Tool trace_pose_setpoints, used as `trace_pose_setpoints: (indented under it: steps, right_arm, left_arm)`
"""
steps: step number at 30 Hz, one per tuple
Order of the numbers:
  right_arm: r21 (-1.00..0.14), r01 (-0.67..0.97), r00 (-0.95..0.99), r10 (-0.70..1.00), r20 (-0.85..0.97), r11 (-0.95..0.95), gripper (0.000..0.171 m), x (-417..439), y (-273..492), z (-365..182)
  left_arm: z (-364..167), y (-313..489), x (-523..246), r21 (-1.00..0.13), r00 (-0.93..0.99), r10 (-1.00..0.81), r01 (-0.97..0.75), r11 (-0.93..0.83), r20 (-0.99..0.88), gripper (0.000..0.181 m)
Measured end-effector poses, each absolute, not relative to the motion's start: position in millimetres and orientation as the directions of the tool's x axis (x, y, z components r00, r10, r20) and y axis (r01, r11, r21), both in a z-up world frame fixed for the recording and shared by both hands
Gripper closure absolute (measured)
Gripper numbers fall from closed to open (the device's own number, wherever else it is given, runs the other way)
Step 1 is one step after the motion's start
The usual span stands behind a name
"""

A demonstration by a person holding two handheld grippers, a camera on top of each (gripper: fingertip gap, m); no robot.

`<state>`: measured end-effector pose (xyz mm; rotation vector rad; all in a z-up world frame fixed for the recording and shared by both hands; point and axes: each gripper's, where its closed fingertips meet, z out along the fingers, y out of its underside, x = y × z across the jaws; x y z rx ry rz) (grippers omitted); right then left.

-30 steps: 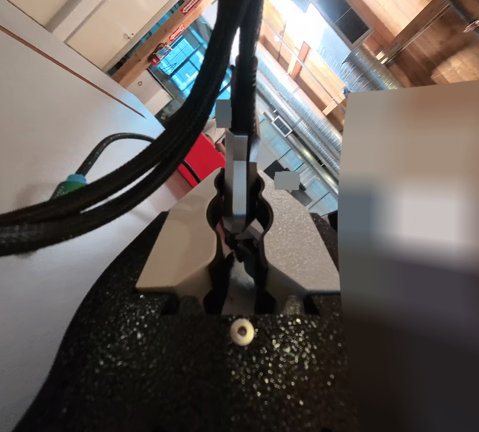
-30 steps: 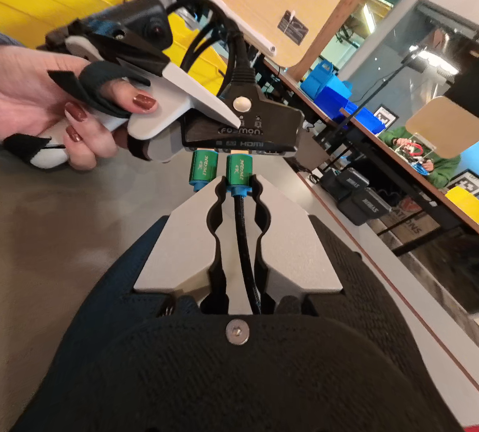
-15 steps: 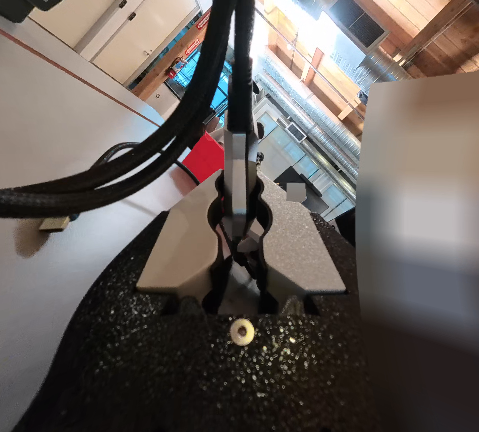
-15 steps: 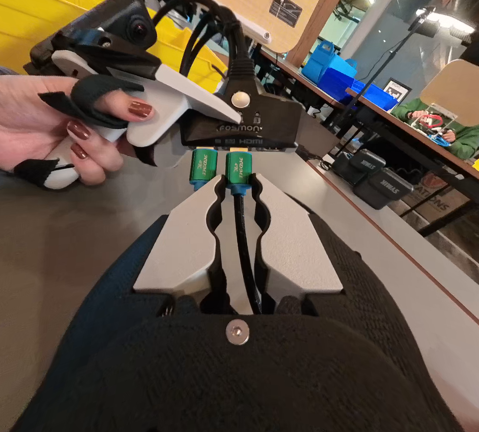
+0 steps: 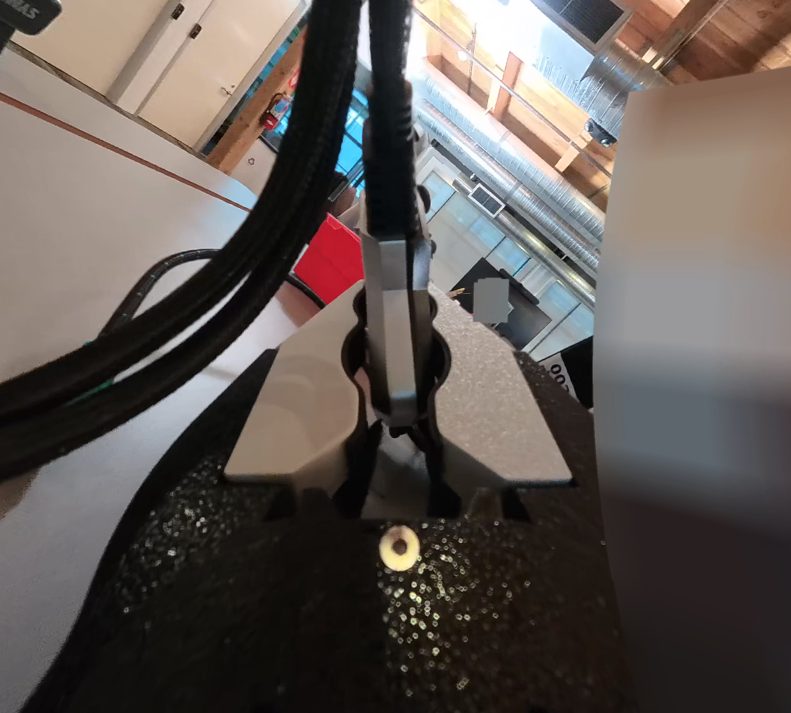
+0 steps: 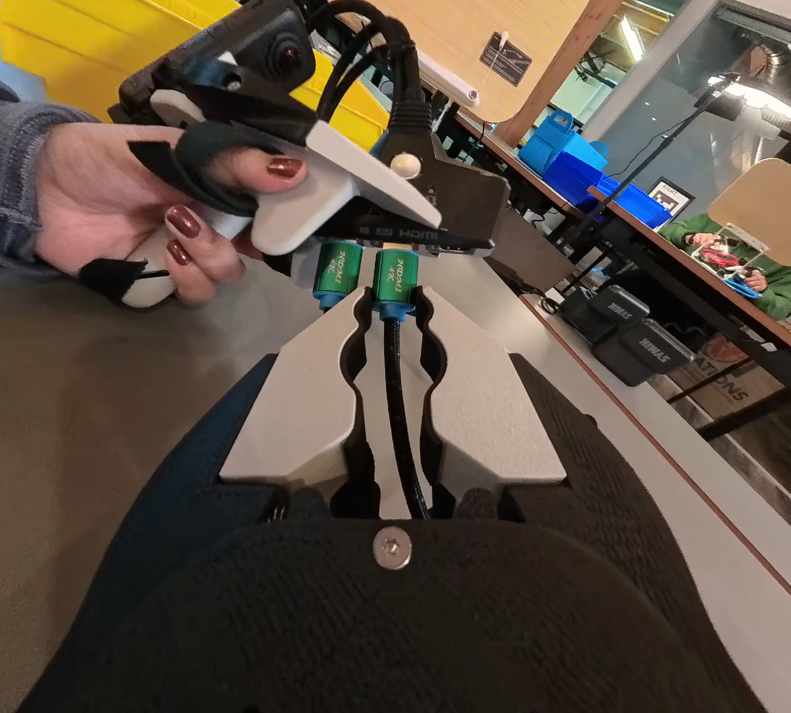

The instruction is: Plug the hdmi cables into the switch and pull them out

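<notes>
Hand-held grippers hold switch and green plug at the ports

Right hand-held gripper (image 6: 391, 298) pinches the rear collar of a green HDMI plug (image 6: 394, 275), with the plug's braided cable (image 6: 400, 414) running back between the fingers. The plug's gold tip stands at the port edge of the black HDMI switch (image 6: 449, 196); whether it is partly seated or just free cannot be told. A second green plug (image 6: 338, 269) sits in the neighbouring port to the left, with no gripper on it.

The left hand-held gripper (image 5: 396, 350) is clamped on the switch body, seen edge-on between its fingers in the left wrist view, and in the right wrist view its white finger (image 6: 372, 183) lies across the switch's top. A person's hand (image 6: 141, 204) holds that tool above the grey bench (image 6: 107, 371). Black braided cables (image 5: 214, 286) leave the switch's far end and droop toward the bench.

The switch looks light and rigid, so it probably needs firm bracing against any push or pull. The metal plug shell looks smooth and could slip; the blue collar behind it seems the better place to grip. Pulling on the flexible cable itself would likely strain it.
</notes>
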<state>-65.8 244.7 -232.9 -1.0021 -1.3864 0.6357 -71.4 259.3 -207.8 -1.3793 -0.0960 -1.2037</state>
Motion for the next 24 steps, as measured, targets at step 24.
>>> trace_pose_setpoints:
  steps: [24]
  right_arm:
    - [-0.801, 0.318, 0.24, 0.774, 0.586, 0.508, 0.154, -69.8, 246.2, -231.4]
  left_arm:
    - [-206.1, 260.7, -71.6, -0.622, 0.402, -0.574, 0.74, -0.255, 0.714, 0.161]
